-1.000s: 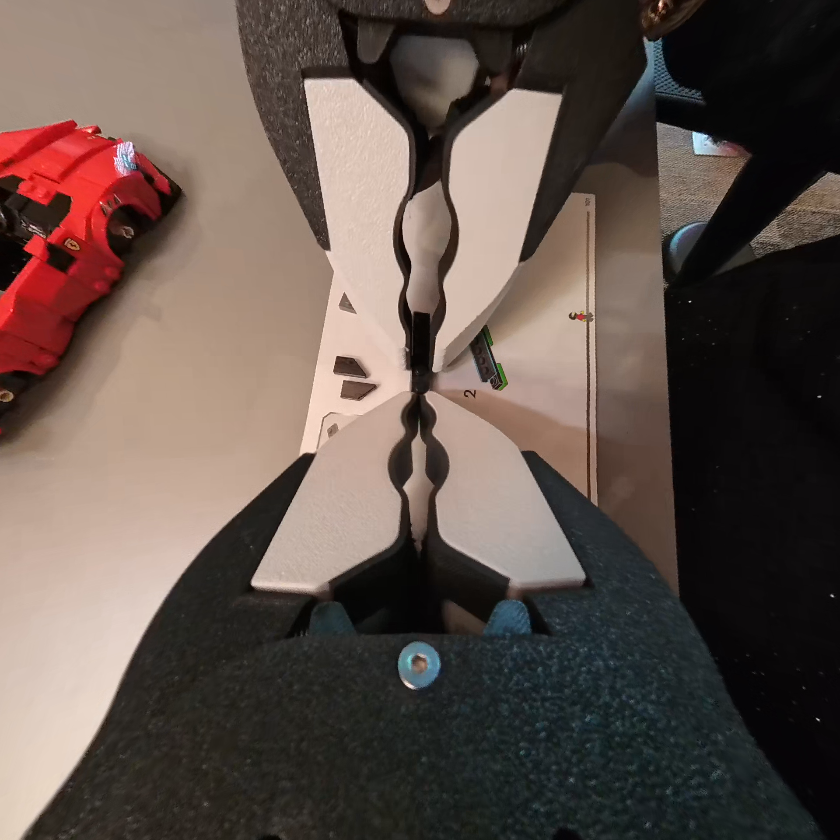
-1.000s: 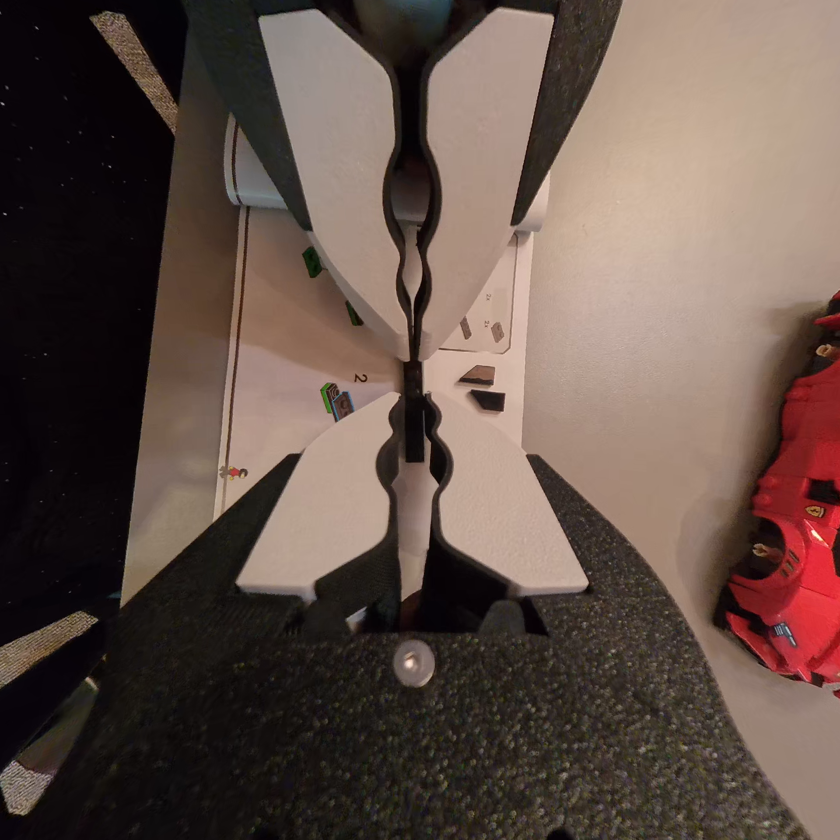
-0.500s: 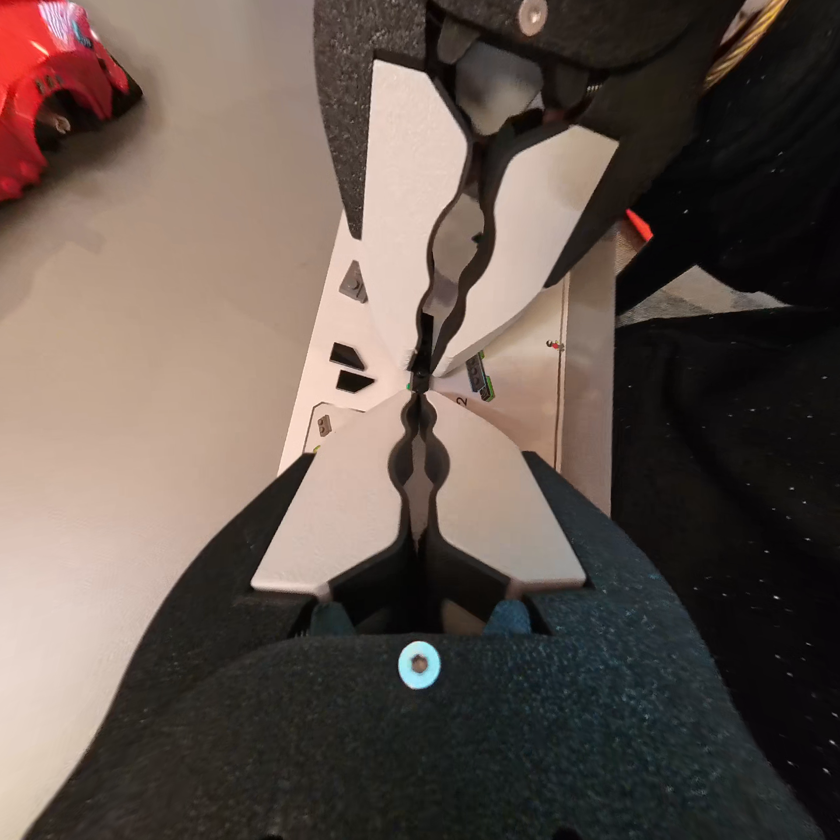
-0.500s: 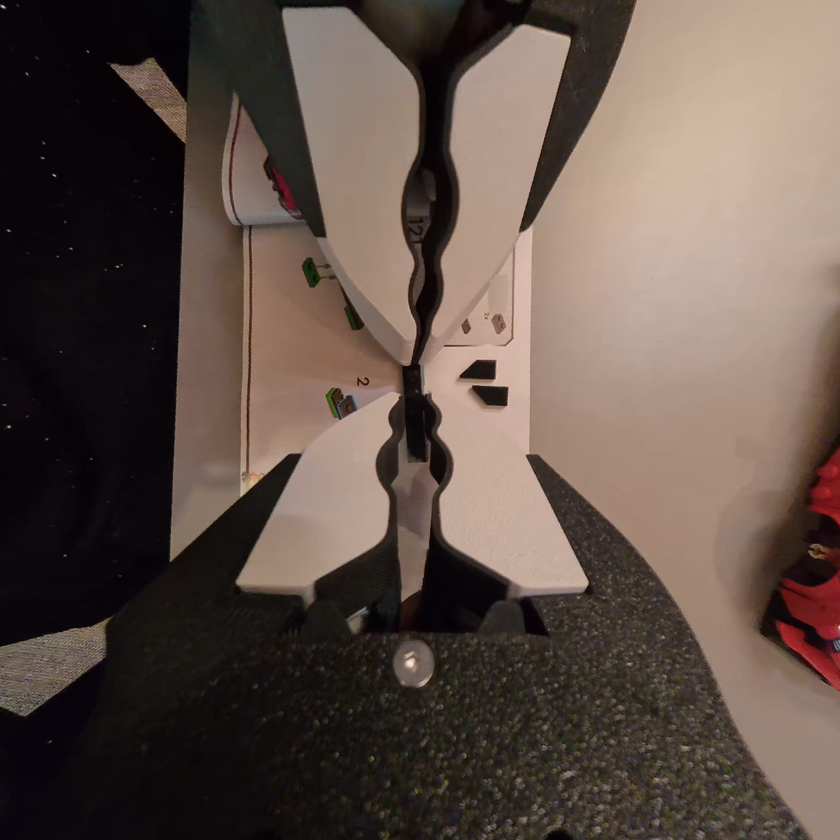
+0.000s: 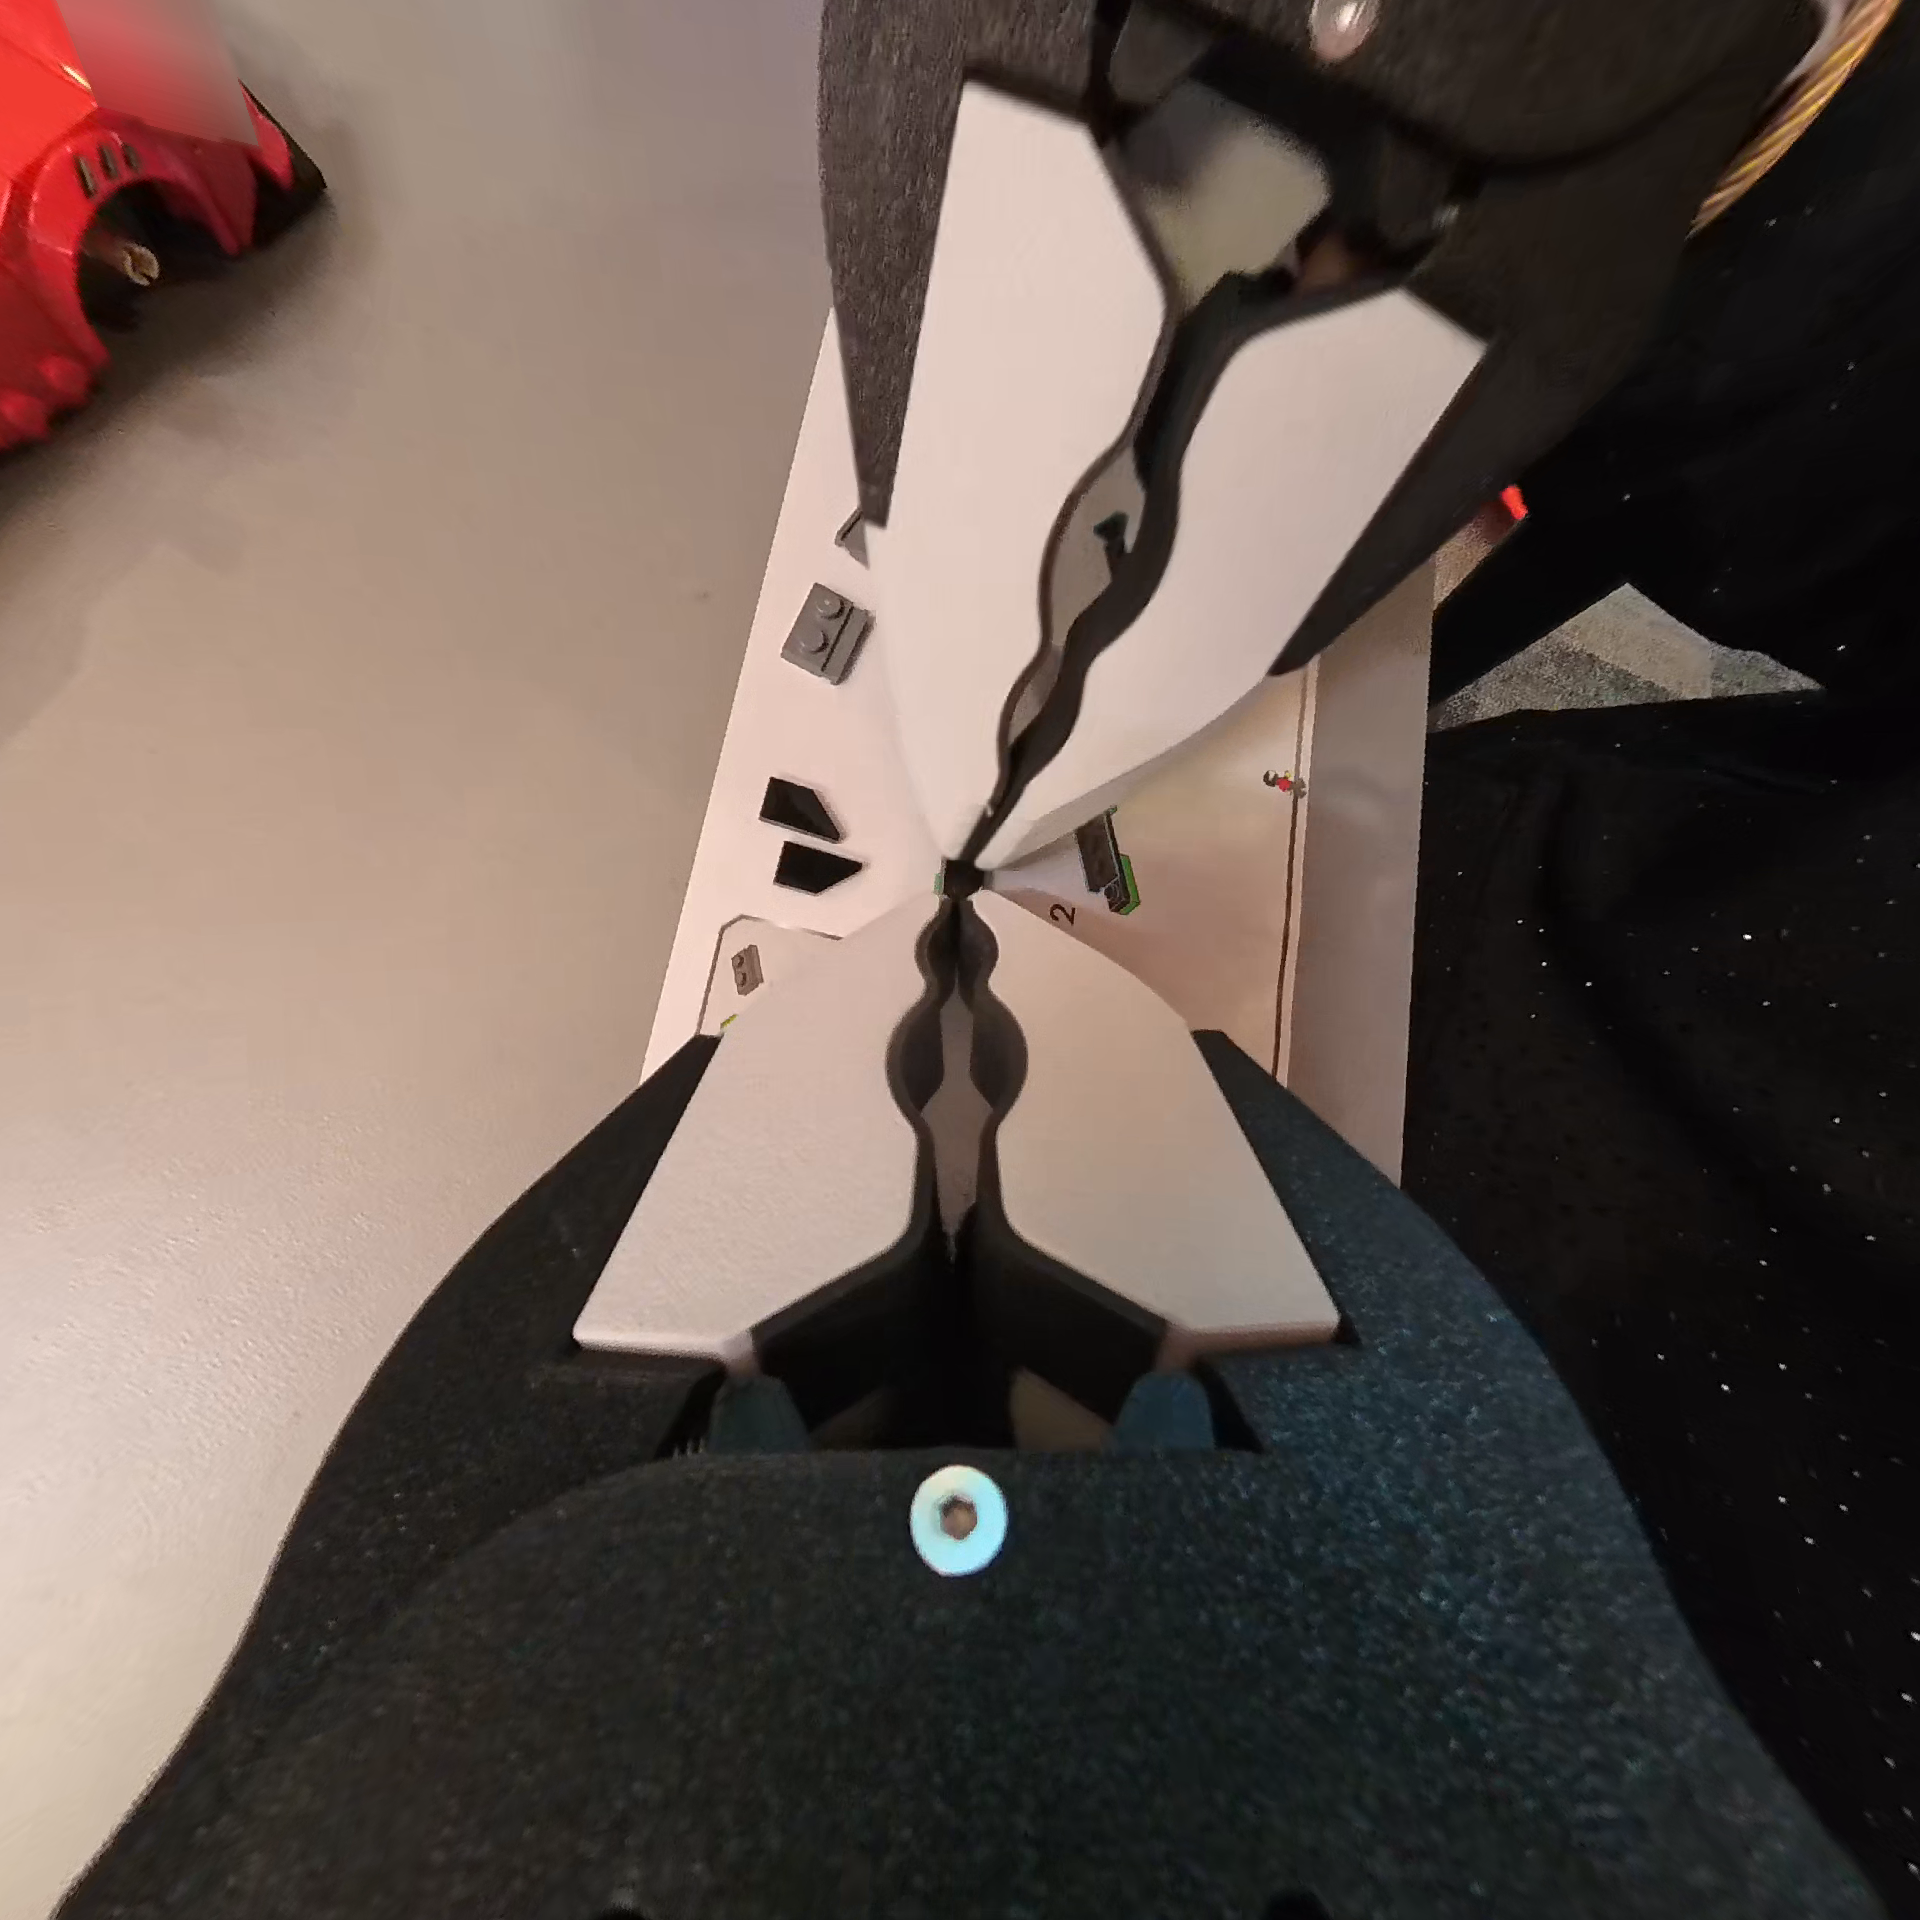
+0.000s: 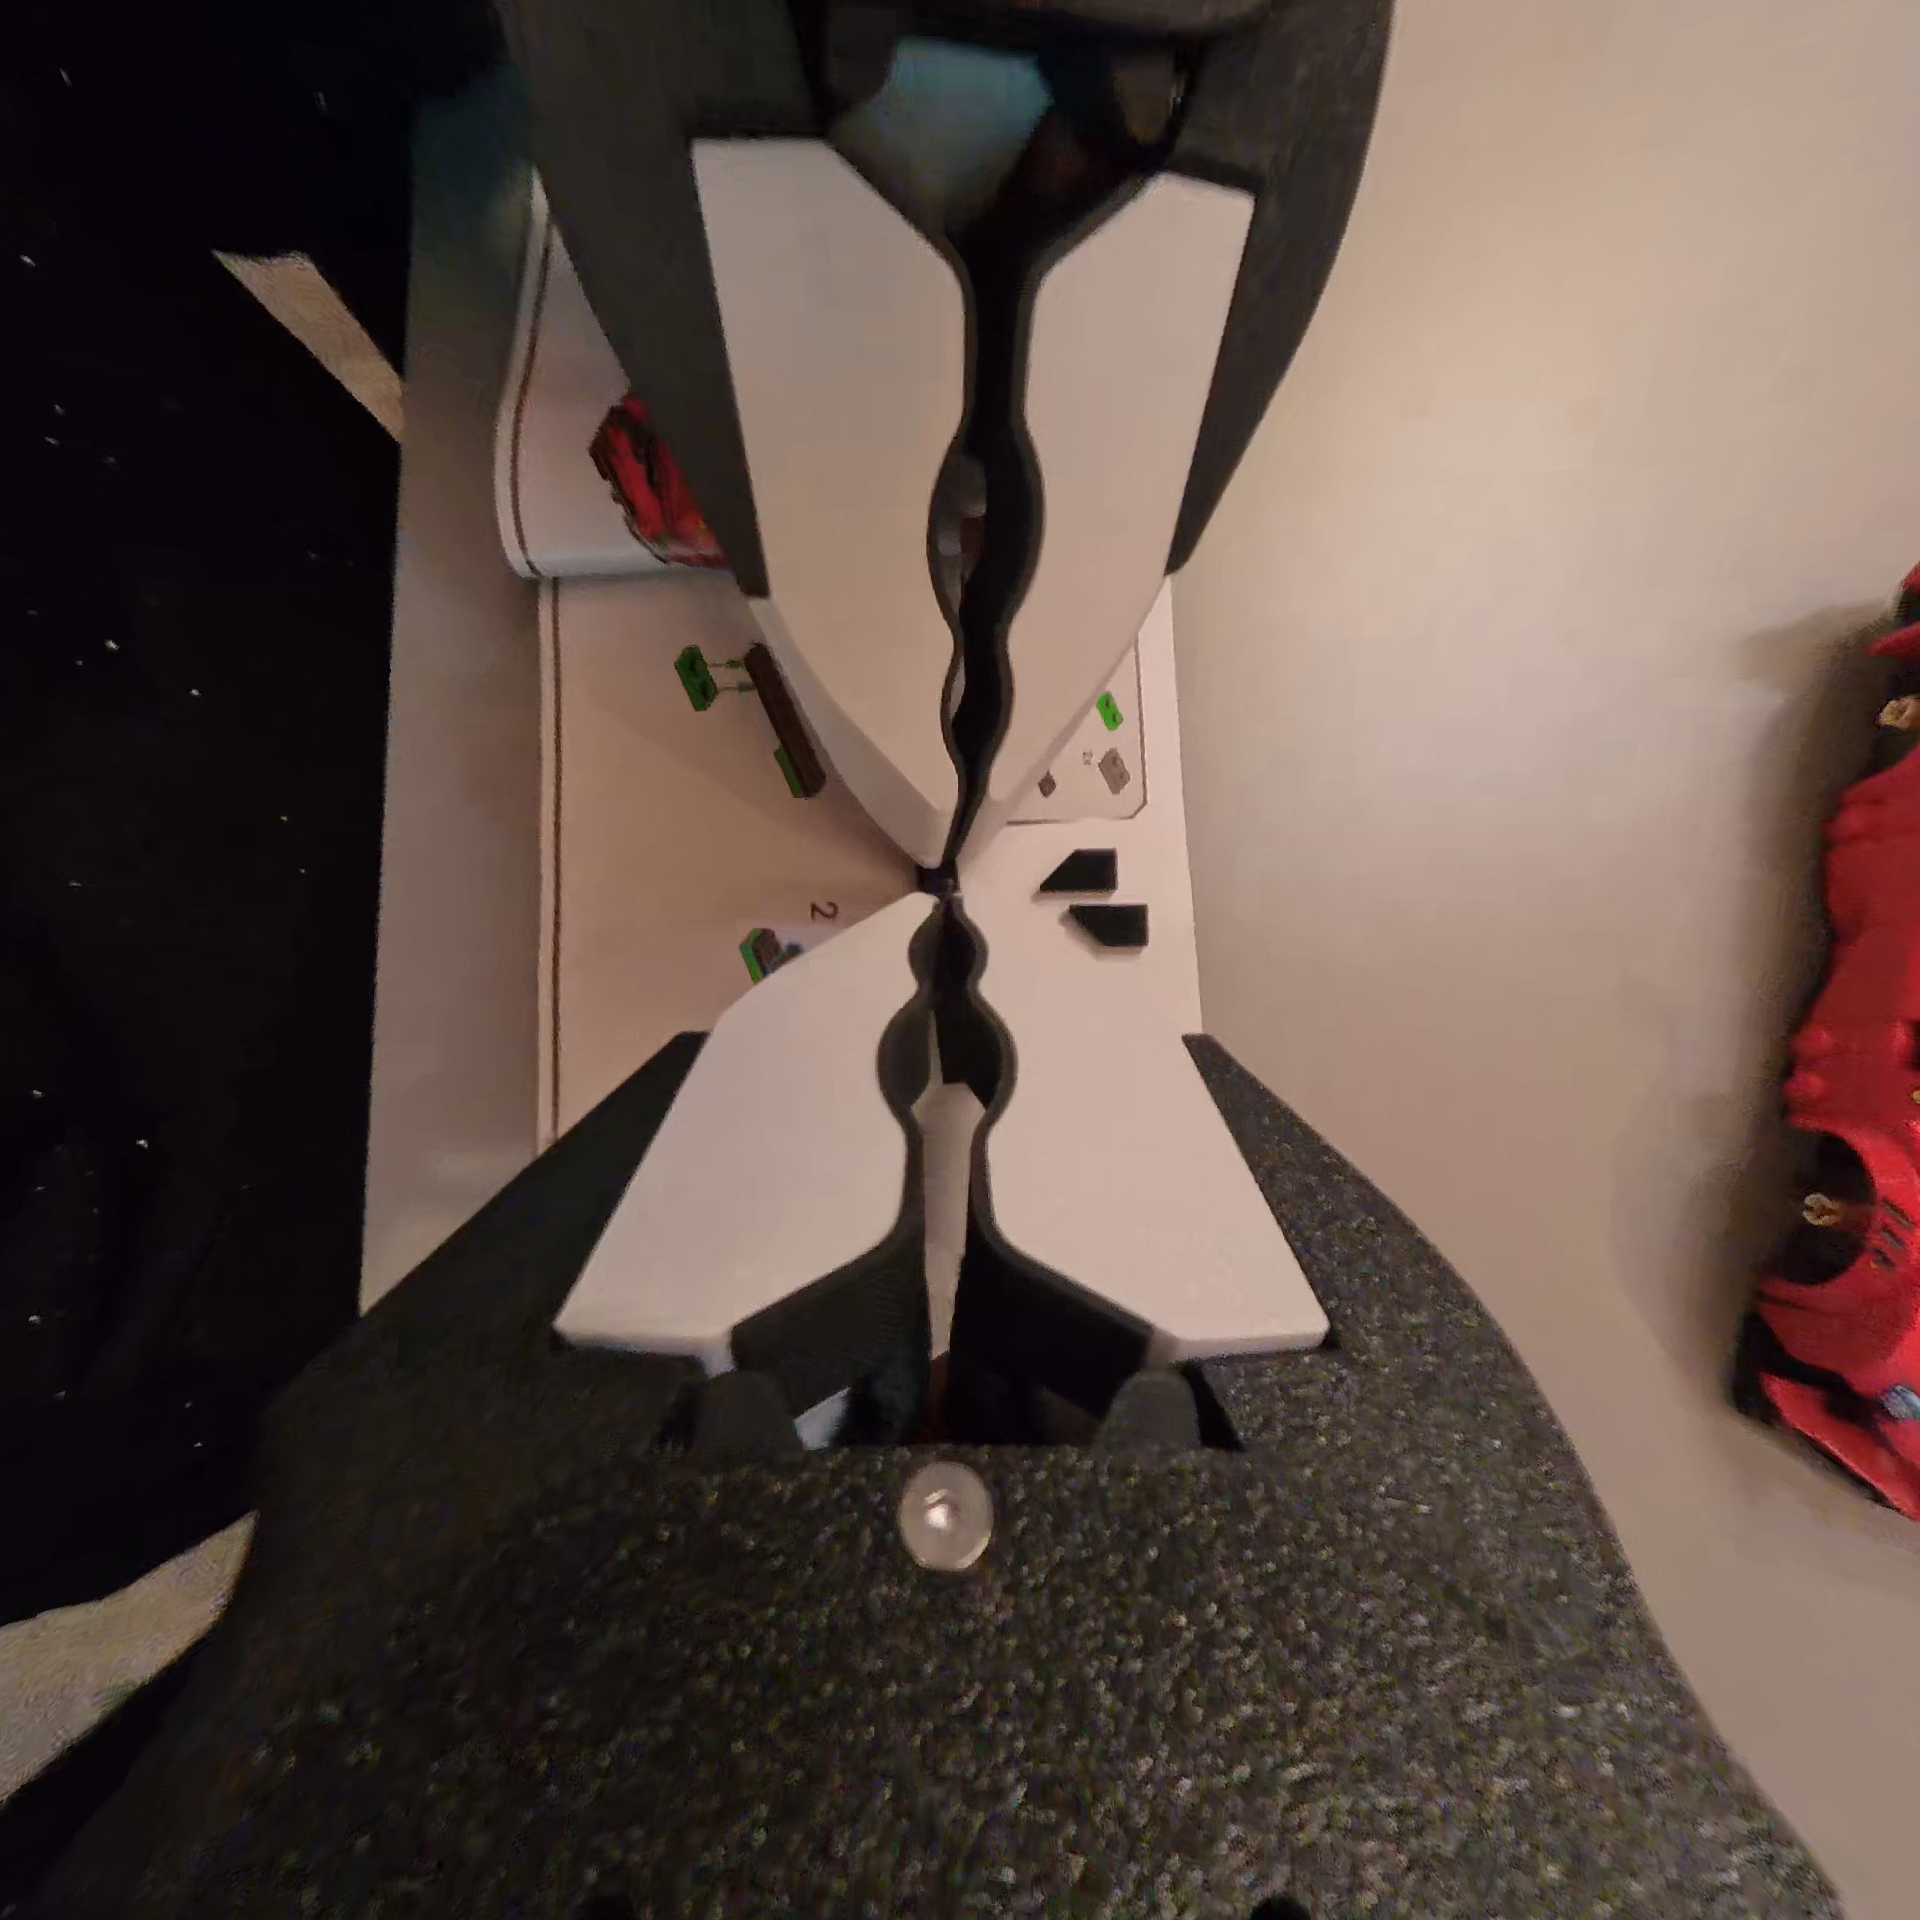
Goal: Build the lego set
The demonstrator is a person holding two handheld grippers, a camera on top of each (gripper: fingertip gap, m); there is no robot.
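Note:
My two grippers meet tip to tip above an open instruction booklet (image 5: 1195,883). My right gripper (image 6: 940,914) is shut on a thin black lego piece (image 6: 954,1039) that lies along its jaws; the piece's end (image 5: 958,876) just shows between the two sets of tips. My left gripper (image 5: 951,914) is shut, with its tips against that end. I cannot tell whether it pinches anything. In the left wrist view the right gripper (image 5: 977,842) comes down tilted from the top right. In the right wrist view the left gripper (image 6: 945,862) comes down from the top.
Two loose black wedge pieces (image 5: 800,805) (image 6: 1081,871) and a grey two-stud plate (image 5: 826,644) lie on the booklet (image 6: 644,935). A red lego car (image 5: 62,239) (image 6: 1849,1195) sits farther off on the grey table. The table edge runs beside the booklet, with dark fabric (image 5: 1662,1143) beyond it. Both grippers' tips are close together, under 4 cm apart. From the right gripper's tips to the grey two-stud plate (image 5: 826,644) is close to 5 cm.
The two grippers have closed in on each other, so less of the black piece shows between the tips. The right gripper has tilted. The red car has drifted toward the edge of both views.

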